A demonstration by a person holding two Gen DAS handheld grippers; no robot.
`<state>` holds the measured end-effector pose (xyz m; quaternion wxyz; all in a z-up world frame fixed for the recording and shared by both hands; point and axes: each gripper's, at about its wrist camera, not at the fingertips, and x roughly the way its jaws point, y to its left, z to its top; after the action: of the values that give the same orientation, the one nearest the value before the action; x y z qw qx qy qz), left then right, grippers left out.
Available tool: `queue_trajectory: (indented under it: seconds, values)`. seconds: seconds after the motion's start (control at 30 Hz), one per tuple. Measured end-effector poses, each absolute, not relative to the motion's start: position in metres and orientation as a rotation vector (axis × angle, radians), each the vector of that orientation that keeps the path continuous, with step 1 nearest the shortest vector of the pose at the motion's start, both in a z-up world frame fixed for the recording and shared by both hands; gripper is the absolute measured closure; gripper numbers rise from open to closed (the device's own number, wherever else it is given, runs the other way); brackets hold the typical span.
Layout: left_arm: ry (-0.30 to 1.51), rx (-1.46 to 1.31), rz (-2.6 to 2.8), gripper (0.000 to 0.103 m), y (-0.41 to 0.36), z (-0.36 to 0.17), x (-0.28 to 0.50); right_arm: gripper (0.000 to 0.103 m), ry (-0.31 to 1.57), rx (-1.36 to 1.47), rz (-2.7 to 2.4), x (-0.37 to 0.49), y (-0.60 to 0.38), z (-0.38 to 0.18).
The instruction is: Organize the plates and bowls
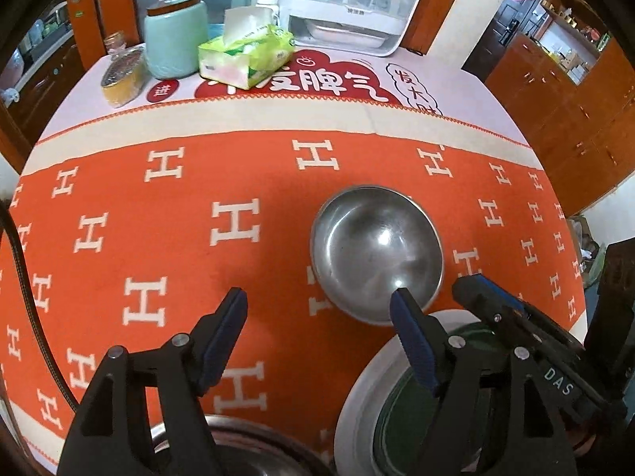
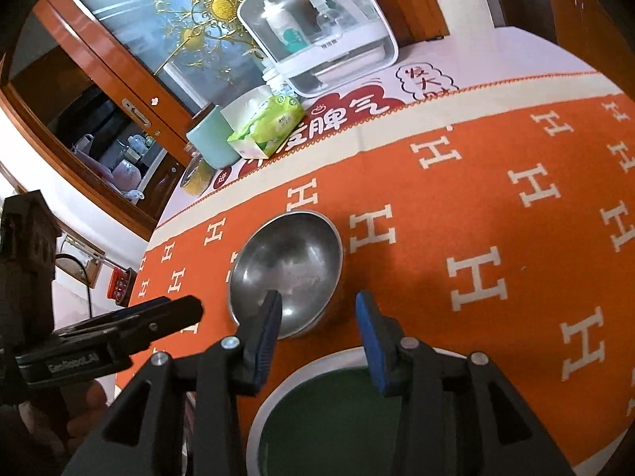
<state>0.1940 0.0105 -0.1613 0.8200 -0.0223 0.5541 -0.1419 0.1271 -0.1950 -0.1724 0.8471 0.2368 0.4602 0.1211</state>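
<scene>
One dull steel bowl [image 1: 377, 258] sits upright, empty, on orange cloth [image 1: 158, 206]

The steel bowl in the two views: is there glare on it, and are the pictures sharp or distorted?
Left wrist view: a bright glare spot sits inside the steel bowl, and the tablecloth bulges from fisheye distortion. Right wrist view: the bowl shows only dull reflections, and the picture is sharp but tilted and curved.

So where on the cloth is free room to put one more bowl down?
Free: the orange cloth left of the steel bowl, up to the tissue pack; also right of the bowl in the right wrist view. Crowded: the near edge, with the green plate and both claws, and the far edge.
</scene>
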Motion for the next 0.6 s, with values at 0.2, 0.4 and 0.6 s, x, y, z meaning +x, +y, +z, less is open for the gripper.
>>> queue_trajectory:
  seconds: [0.2,0.4,0.6]
  values:
    - [1.213,-0.052,-0.339,0.030,0.000,-0.177,0.205,0.064,1.005,0.541,0.261,0.137,-0.199,-0.188]
    - [1.258,-0.068,-0.360,0.036,-0.003,-0.190,0.212,0.067,1.019,0.537,0.298,0.143,-0.193,-0.193]
    - [1.281,-0.092,-0.363,0.054,-0.002,-0.197,0.215,0.079,1.045,0.516,0.322,0.146,-0.185,-0.197]
